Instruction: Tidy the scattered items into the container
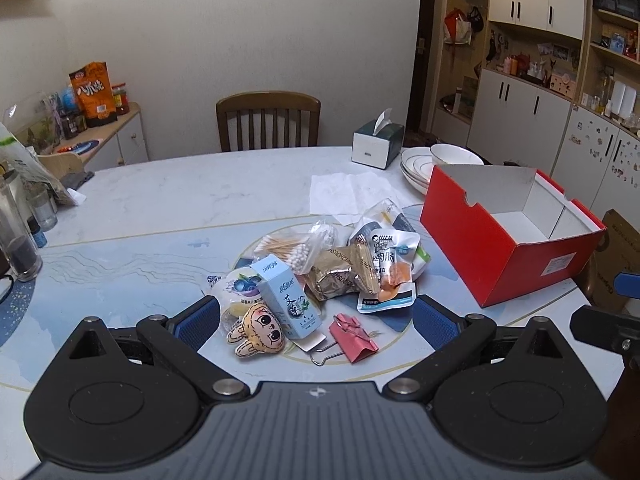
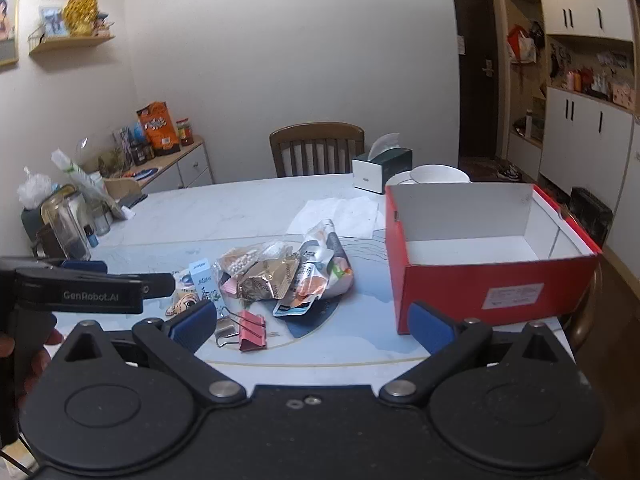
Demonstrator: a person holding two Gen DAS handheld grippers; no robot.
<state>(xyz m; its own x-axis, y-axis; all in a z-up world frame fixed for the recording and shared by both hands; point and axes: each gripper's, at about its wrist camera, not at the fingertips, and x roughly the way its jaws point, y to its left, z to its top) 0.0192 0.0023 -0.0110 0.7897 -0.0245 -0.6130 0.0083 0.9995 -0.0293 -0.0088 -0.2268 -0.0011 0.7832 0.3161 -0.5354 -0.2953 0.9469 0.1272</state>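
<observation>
A pile of small items lies mid-table: a pink binder clip [image 1: 354, 338] [image 2: 253, 331], a plush face charm [image 1: 258, 330], a light blue carton [image 1: 286, 296], a cotton swab bag [image 1: 294, 252], a gold foil packet [image 1: 334, 280] and a sausage snack pack [image 1: 390, 268]. A red box [image 1: 500, 248] [image 2: 480, 280], open and empty, stands to the right. My left gripper [image 1: 316, 320] is open just short of the pile. My right gripper [image 2: 312, 326] is open near the clip, left of the box.
A tissue box [image 1: 378, 144], stacked bowls [image 1: 436, 164] and a paper napkin [image 1: 348, 196] sit behind the pile. Glass jars [image 1: 16, 236] crowd the table's left edge. A wooden chair [image 1: 268, 120] stands at the far side.
</observation>
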